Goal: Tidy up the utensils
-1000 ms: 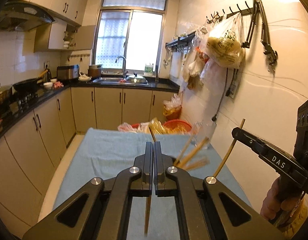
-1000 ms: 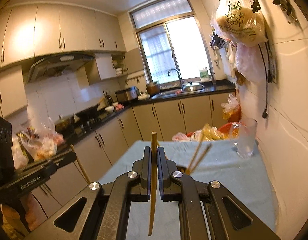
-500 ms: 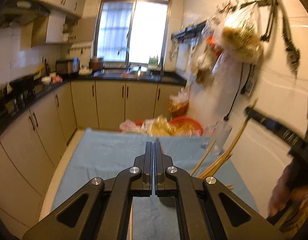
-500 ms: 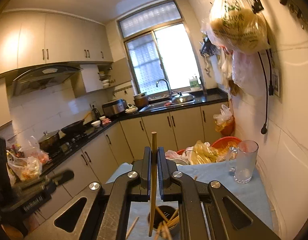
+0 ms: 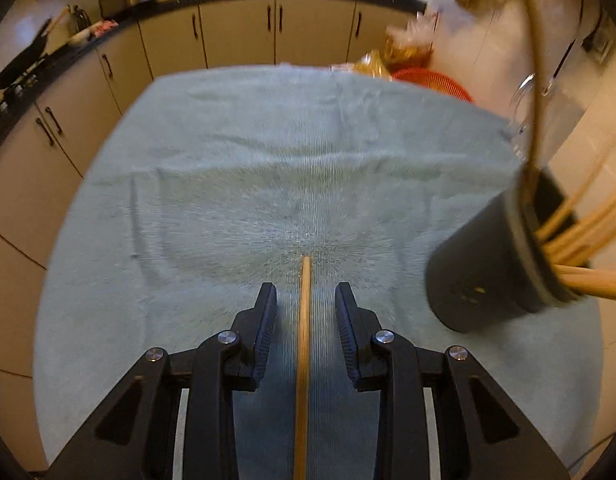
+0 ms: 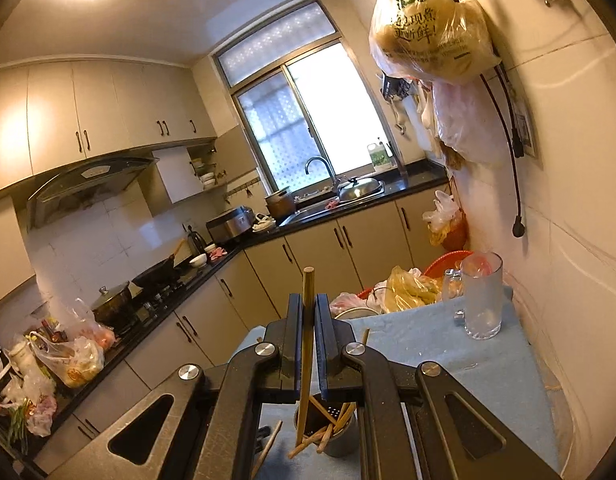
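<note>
Left gripper (image 5: 306,300): we find its jaws spread apart, low over the table. A single chopstick (image 5: 303,364) lies on the pale blue towel (image 5: 248,168) between the two fingers (image 5: 266,320), touching neither.

Chopstick holder (image 5: 484,264): dark, cylindrical, standing on the towel to the right of the left gripper. We count several chopsticks (image 5: 580,232) leaning out over its rim. The left view is blurred, so finer detail is lost.

Right gripper (image 6: 308,320): jaws pinched on a second chopstick (image 6: 306,344), held nearly upright. Its upper end rises above the fingertips; its lower end reaches down to the mouth of the holder (image 6: 332,428), seen below between the gripper arms. We cannot tell whether the tip touches anything inside.

Loose chopstick (image 6: 268,446): one lies on the towel just left of the holder in the right view.

Glass mug (image 6: 480,296): clear, handled, standing at the far right corner of the table near the wall.

Red basket (image 5: 432,82): beyond the table's far edge, with plastic bags (image 6: 408,288) beside it.
</note>
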### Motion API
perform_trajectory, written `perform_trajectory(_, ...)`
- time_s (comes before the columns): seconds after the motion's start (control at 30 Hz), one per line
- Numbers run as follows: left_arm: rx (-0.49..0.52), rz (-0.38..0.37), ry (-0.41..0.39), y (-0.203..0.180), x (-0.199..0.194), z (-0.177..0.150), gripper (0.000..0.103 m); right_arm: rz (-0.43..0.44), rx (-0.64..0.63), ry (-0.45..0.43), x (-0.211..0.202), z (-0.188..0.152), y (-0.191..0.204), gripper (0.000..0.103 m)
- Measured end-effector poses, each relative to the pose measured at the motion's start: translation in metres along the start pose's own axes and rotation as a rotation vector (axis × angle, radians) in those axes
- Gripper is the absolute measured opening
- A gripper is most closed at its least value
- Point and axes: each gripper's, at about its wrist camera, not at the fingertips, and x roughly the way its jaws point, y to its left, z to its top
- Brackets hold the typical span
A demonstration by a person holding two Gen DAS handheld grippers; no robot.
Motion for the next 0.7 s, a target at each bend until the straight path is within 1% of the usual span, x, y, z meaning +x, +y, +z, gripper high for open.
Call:
perform_trajectory(0.07, 0.020, 0.005, 0.029, -0.005, 0.012, 0.000, 0.028, 0.008, -0.005, 0.002, -0.003, -0.002, 0.002, 0.006)
perform_trajectory(0.1, 0.033, 0.010, 0.045, -0.007, 0.017, -0.001, 0.015, 0.014, -0.003, 0.000, -0.006, -0.002, 0.003, 0.006)
perform_trajectory(0.13, 0.035, 0.019, 0.046, -0.007, 0.018, -0.004, 0.005, 0.019, -0.001, -0.001, -0.007, -0.002, 0.004, 0.006)
perform_trajectory(0.23, 0.005, 0.014, 0.022, -0.002, 0.010, -0.011, 0.005, 0.040, 0.007, -0.013, -0.017, -0.001, 0.004, 0.006)
perform_trajectory(0.33, -0.022, 0.009, -0.020, 0.007, -0.009, -0.015, 0.005, 0.052, 0.009, -0.031, -0.032, -0.002, 0.003, 0.006)
perform_trajectory(0.5, -0.049, -0.044, -0.130, 0.014, -0.068, -0.031, 0.005, 0.064, 0.010, -0.081, -0.067, 0.003, 0.005, 0.006)
perform_trajectory(0.63, -0.040, -0.080, -0.231, 0.007, -0.118, -0.044, 0.005, 0.057, 0.000, -0.118, -0.094, 0.006, 0.008, 0.006)
perform_trajectory(0.7, -0.029, -0.097, -0.288, 0.000, -0.144, -0.048, 0.005, 0.050, -0.006, -0.121, -0.099, 0.006, 0.010, 0.006)
